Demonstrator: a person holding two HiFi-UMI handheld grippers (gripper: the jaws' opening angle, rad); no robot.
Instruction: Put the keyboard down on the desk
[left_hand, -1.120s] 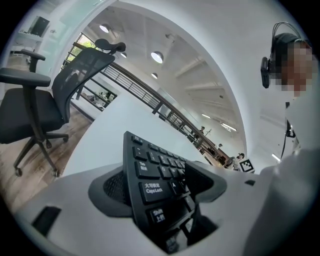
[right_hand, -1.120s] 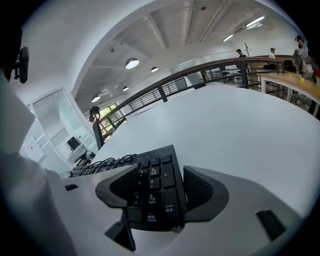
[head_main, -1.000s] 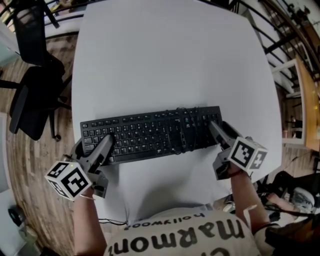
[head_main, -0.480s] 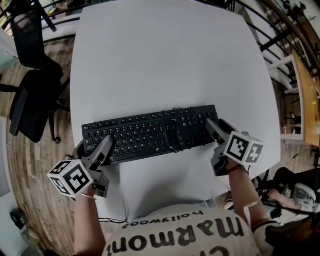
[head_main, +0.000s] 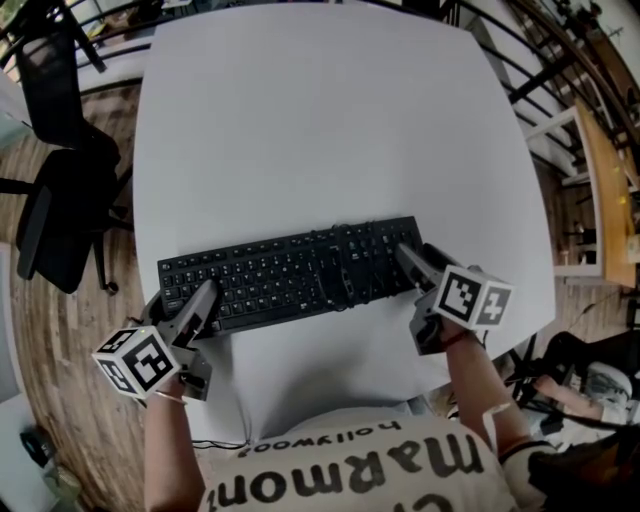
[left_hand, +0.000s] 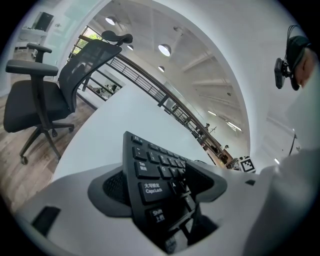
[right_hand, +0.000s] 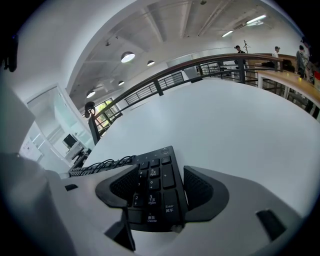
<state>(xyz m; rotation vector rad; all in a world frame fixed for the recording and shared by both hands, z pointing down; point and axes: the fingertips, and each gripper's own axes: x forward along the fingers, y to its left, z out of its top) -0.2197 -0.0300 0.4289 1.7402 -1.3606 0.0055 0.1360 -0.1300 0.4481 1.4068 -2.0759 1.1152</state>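
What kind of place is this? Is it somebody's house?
Probably an office, not a house. There is a black keyboard at a big white desk, a black office chair on wheels beside it, and a long railing under rows of ceiling lights.

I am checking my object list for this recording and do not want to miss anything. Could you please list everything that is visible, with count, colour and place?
keyboard: one, black, near edge of the desk, its ends between the grippers' jaws
cable: one bundle, black, coiled on the keyboard's middle
desk: one, white, fills the centre
office chair: one, black, left of the desk
floor: wooden, brown, left side
railing: black, upper right
shirt: one, light with dark print, bottom edge
left gripper: one, grey, closed on the keyboard's left end
right gripper: one, grey, closed on its right end
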